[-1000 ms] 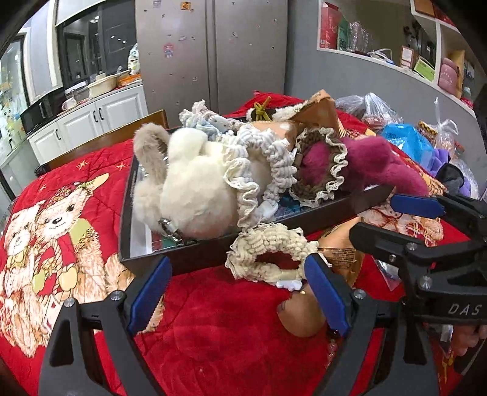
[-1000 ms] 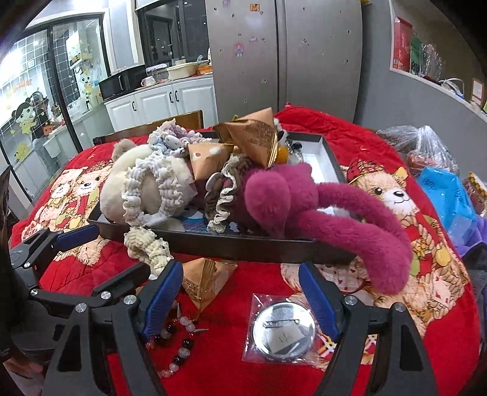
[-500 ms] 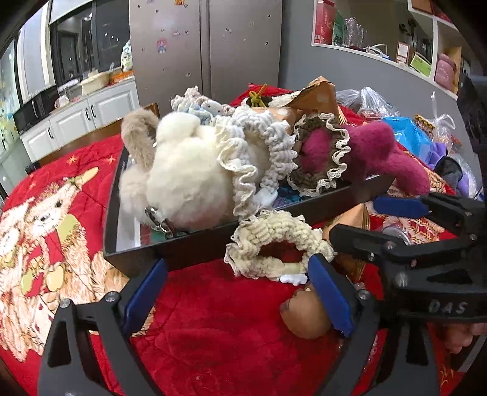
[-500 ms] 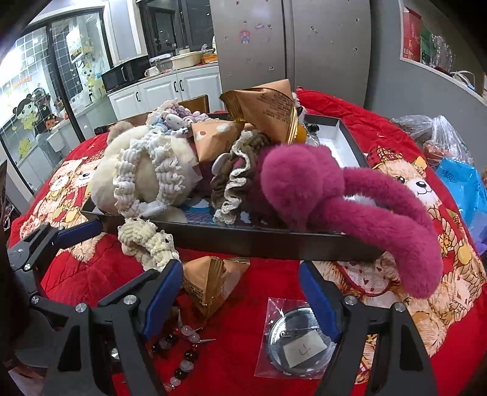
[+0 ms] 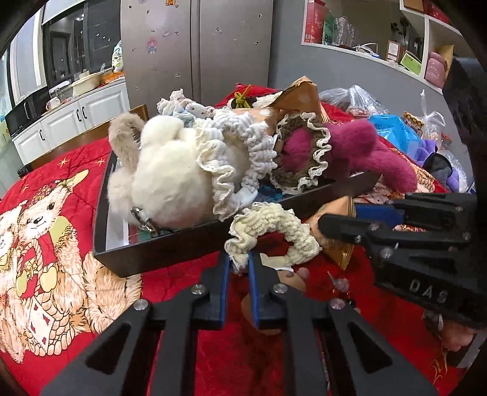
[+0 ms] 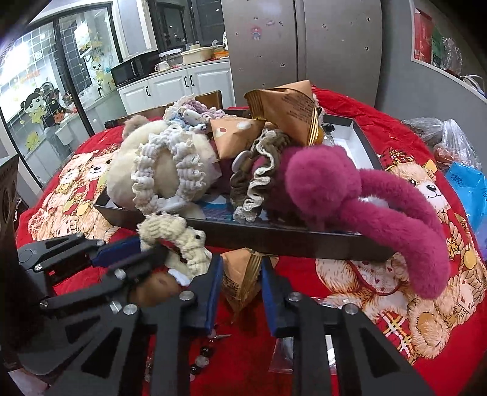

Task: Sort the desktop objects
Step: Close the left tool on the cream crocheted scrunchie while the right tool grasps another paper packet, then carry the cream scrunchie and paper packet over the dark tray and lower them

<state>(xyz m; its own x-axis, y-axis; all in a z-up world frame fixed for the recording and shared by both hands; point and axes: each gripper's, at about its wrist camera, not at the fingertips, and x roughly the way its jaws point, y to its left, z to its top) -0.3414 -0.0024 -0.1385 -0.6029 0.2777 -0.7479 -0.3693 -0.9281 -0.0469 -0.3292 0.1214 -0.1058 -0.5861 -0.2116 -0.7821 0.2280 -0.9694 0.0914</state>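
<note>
Left wrist view: we are pinching the cream scrunchie [image 5: 271, 231] between our left gripper [image 5: 239, 268] pads, just closed, in front of the tray [image 5: 158, 246], while our right gripper [image 6: 239, 274] is clamping the brown packet [image 6: 243, 274] beside it.

**Few words legible**

The raised letters "DAS" stand on the black plastic body of the right gripper [image 5: 353, 224], read in the left wrist view, near the right edge of the red bear-print quilt [image 5: 76, 189].

The brown triangular paper packet [image 6: 289, 106] atop the pile in the black rectangular tray [image 6: 304, 240] carries lines of dark print, too small to read. The brown triangular paper packet [image 6: 240, 274] lying on the quilt just before the tray's near edge also bears fine print that cannot be made out.

Red boxes [image 5: 315, 21] on the grey wall shelf show markings, unreadable.
</note>
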